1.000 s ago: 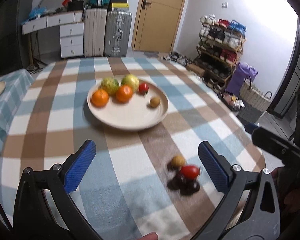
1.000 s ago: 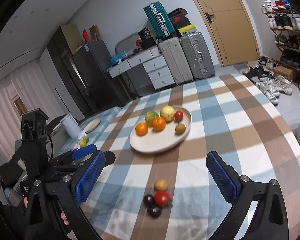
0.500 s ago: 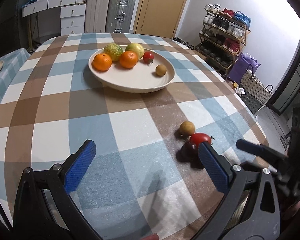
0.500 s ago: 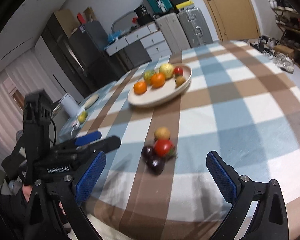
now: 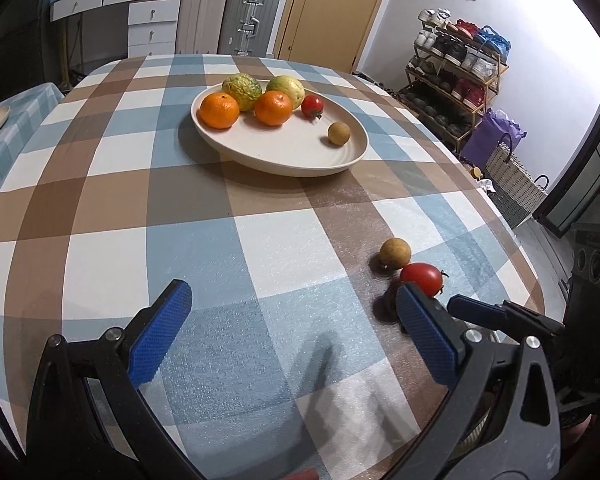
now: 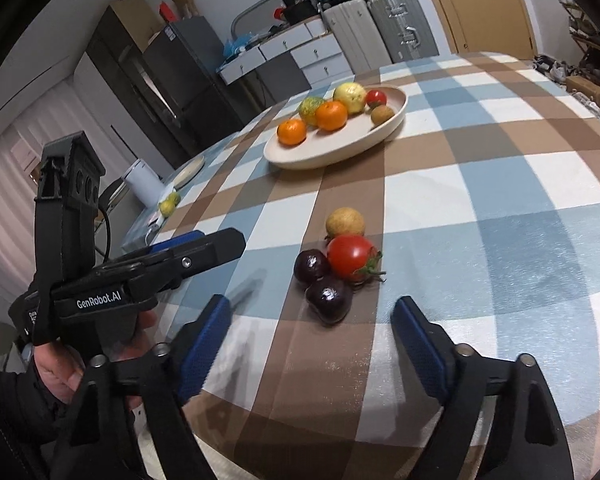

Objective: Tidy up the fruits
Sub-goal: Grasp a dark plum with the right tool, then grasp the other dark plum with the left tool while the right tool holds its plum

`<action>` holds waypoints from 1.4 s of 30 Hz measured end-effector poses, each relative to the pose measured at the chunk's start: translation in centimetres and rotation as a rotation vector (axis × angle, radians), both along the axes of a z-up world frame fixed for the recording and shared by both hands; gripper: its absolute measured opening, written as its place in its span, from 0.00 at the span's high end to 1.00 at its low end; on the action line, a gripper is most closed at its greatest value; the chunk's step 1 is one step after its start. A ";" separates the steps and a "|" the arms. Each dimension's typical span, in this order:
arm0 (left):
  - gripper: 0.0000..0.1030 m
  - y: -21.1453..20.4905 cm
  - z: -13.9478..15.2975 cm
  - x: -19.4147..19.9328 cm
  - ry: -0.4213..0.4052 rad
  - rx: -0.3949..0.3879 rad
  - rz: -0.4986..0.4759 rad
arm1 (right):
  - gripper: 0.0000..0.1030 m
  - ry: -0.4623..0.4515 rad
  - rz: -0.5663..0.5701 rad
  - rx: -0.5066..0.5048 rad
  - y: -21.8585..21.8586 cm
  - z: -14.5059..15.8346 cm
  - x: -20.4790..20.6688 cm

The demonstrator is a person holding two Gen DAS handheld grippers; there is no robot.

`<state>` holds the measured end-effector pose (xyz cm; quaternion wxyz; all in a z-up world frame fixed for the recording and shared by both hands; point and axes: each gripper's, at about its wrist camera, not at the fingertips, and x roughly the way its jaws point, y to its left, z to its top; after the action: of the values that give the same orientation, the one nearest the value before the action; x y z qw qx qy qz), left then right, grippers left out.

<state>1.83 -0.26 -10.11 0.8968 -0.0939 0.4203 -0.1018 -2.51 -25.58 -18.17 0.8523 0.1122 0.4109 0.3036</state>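
On the checked surface [image 5: 148, 216] sits one cream plate [image 5: 300, 160] holding six fruits: two oranges [image 5: 219, 110], two greenish-yellow knobbly fruits [image 5: 242, 90], one small tomato [image 5: 312, 106] and one small brown round fruit [image 5: 338, 133], which lies apart from the others near the plate's right rim.

Nearer the table edge, well apart from the plate, lies a loose cluster of four: one brown round fruit [image 6: 345, 222], one red tomato [image 6: 351, 257] with its green stalk, and two dark purple fruits [image 6: 328, 295], all touching or just beside one another.

The right gripper [image 6: 312, 342] hangs low just in front of this cluster, its blue fingers [image 6: 418, 342] closing but with only tablecloth between them; the nearest purple fruit sits just ahead of the tips. The left gripper [image 5: 292, 332], gripped by a hand [image 6: 66, 364], has its fingers [image 5: 160, 330] spread wide over bare cloth, with the cluster just past its right finger.
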 end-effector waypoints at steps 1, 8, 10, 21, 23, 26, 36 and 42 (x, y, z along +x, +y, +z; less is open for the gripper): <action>0.01 0.0 0.0 0.0 0.000 0.000 0.000 | 0.23 0.001 0.005 0.002 0.1 0.0 0.0; 0.01 0.3 -0.4 0.2 0.005 -0.005 0.003 | 0.50 -0.003 0.003 -0.035 0.5 -0.2 0.4; 0.01 0.3 -0.4 0.2 0.007 -0.006 0.005 | 0.54 -0.003 -0.001 -0.046 0.6 -0.2 0.4; 0.01 0.3 -0.6 0.2 0.010 -0.003 0.005 | 0.74 -0.008 -0.007 -0.051 0.2 -0.4 0.6; 0.01 0.2 -0.5 0.2 0.009 0.000 0.004 | 0.75 -0.018 -0.003 -0.045 0.2 -0.2 0.5; 0.01 0.1 -0.4 0.2 0.009 0.005 0.003 | 0.75 -0.020 -0.004 -0.038 0.0 -0.2 0.5; 0.01 -0.9 -0.2 0.1 0.010 0.025 -0.013 | 0.75 -0.050 -0.012 0.025 -1.6 0.4 -0.1; 0.01 -2.5 -0.5 0.1 0.019 0.040 -0.059 | 0.75 -0.067 -0.046 0.053 -3.3 0.7 -0.4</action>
<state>1.95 -2.76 -10.58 0.8910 -0.0642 0.4335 -0.1188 -2.91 -28.87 -17.45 0.8691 0.1340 0.3711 0.2985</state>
